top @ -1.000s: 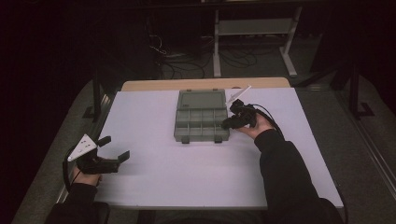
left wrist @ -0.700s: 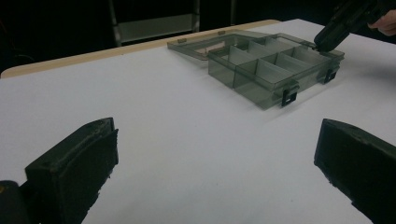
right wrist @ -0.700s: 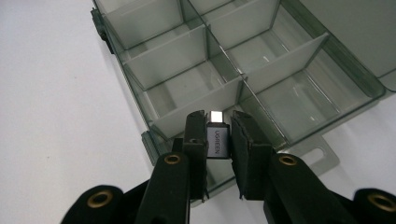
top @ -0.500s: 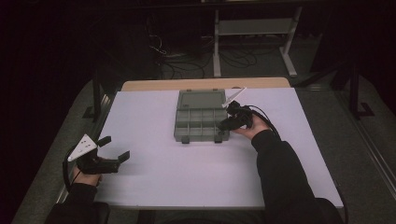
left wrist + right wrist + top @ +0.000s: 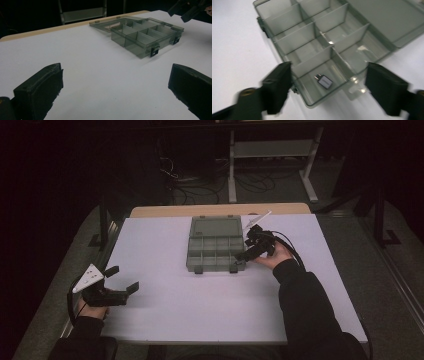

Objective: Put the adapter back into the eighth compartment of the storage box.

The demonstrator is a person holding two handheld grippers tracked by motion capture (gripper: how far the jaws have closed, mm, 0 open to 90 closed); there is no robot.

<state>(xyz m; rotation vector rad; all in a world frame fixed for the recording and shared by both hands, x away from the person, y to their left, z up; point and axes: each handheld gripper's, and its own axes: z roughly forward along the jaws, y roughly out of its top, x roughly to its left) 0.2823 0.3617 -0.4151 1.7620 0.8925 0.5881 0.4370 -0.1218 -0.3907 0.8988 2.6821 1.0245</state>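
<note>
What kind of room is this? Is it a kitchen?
Probably not a kitchen; it looks like a lab or workshop. A white table holds a plastic parts box, and cables lie on the dark floor by a metal stand.

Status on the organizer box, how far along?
Done: organizer box lies open, and one small dark part sits in its near corner compartment. In hand: nothing; right gripper hovers open over that compartment, left gripper open, apart. Left: other compartments look empty.
</note>
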